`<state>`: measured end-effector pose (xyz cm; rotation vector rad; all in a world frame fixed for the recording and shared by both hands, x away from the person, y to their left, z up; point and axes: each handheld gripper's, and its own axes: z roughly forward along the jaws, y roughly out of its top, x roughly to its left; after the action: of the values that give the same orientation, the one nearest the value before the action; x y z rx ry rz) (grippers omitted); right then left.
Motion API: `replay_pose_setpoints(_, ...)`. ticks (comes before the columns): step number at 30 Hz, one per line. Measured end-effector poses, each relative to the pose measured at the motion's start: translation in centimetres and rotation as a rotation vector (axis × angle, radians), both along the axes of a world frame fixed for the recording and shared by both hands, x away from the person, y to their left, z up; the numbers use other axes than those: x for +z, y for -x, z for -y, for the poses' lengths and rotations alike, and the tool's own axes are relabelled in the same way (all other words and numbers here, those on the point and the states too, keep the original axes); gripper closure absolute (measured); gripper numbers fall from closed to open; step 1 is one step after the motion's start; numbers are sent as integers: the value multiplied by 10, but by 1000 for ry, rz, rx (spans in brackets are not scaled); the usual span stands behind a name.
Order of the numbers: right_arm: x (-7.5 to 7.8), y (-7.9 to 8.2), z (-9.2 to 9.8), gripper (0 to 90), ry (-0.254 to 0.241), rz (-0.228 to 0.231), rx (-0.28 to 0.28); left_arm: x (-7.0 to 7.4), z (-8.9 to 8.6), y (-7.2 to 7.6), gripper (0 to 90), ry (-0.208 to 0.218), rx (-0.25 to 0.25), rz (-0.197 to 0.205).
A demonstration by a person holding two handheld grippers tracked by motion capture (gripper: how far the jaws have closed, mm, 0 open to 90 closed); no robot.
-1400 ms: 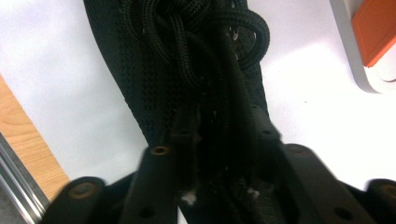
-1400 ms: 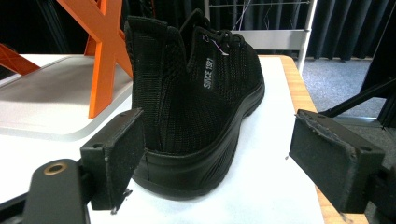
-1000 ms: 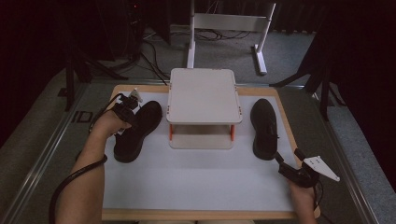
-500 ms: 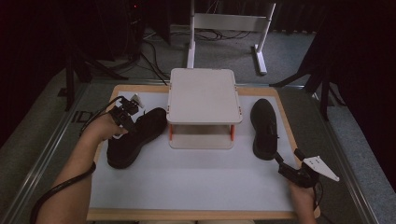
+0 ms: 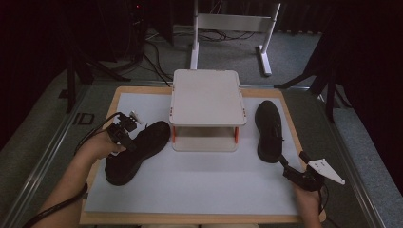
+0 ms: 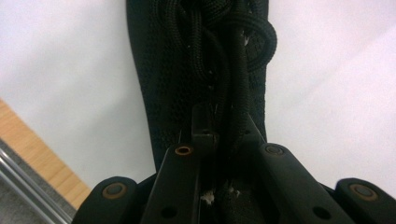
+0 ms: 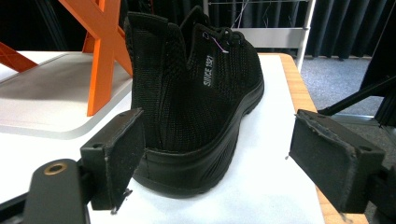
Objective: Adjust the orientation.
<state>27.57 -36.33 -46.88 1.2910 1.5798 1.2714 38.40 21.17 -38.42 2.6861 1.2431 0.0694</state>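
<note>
Left hand-held gripper (image 5: 124,134) at centre left of high view, jaws clamped together on the laces of left black shoe (image 5: 135,153). Left gripper view confirms: jaws pinched tight on a lace strand (image 6: 236,112), knot (image 6: 254,39) at top of frame, knit upper under it. Shoe lying diagonally on white surface (image 5: 199,183), toe pointing to upper right toward the front left leg of the stand, heel toward lower left of frame. Toe just beside the stand, touching or not: cannot tell. Left hand (image 5: 97,147) wrapped around gripper body, forearm entering from bottom left, cable trailing along it.

Right hand-held gripper (image 5: 293,172) at lower right of high view, jaws wide apart, nothing between the pads. Grey three-cornered plate (image 5: 325,171) on top. Pointed up-frame at the heel of right black shoe (image 5: 268,130). Right gripper view: heel (image 7: 159,116) centred between the two pads (image 7: 123,154), close but apart from both, shoe standing flat on its sole. Small label on the tongue, text too small to read for sure.

Right shoe lying lengthwise at right of the stand, toe toward top of frame, near the wooden edge (image 5: 291,128) of the surface.

White stand (image 5: 206,97) with orange legs at centre top of surface, between both shoes. Top shelf bare. Orange leg (image 7: 102,51) at upper left of right gripper view.
</note>
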Motion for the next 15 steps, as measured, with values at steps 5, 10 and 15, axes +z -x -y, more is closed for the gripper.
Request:
replay_pose_setpoints(5,0,0,-1,177,2,-2,1,-2,-3,1,841,23,15,-3)
replay_pose_setpoints(10,0,0,0,177,-3,-2,7,0,-7,2,766,65,32,1)
replay_pose_setpoints(15,0,0,0,177,-4,-4,9,2,-15,10,522,111,43,47)
